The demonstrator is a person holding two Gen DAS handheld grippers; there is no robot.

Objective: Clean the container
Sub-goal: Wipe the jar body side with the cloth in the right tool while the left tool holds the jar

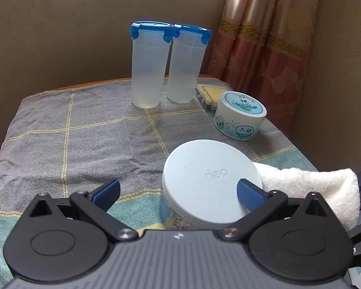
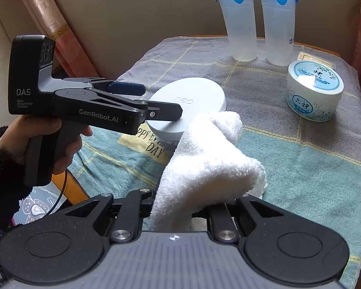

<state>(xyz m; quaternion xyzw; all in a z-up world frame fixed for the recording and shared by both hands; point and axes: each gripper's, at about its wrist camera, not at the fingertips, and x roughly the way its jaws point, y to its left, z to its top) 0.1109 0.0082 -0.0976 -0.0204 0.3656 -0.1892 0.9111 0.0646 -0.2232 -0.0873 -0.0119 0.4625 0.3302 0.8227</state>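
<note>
Through my left wrist camera, my left gripper [image 1: 178,192] stands wide open and grips nothing. Its right blue pad hangs over the near rim of the container [image 1: 211,183], a round jar with a flat pale lid, which sits at about five o'clock on the checked cloth [image 1: 84,130]. I cannot make out what is inside. Against its three o'clock side lies the white towel [image 1: 308,187]. At twelve o'clock stand two tall clear tumblers [image 1: 149,65] with blue clip lids, side by side, looking empty. At two o'clock sits a small lidded tub [image 1: 239,115], closed, with a flat yellow box [image 1: 210,94] behind it.

Through my right wrist camera, my right gripper [image 2: 192,209] is pinched tight on the towel [image 2: 209,163], which rises in a bunch toward twelve o'clock and touches the container's [image 2: 192,98] near side. My left hand [image 2: 36,144] holds the other gripper [image 2: 156,101] at ten o'clock, jaws spread above the lid.
</note>
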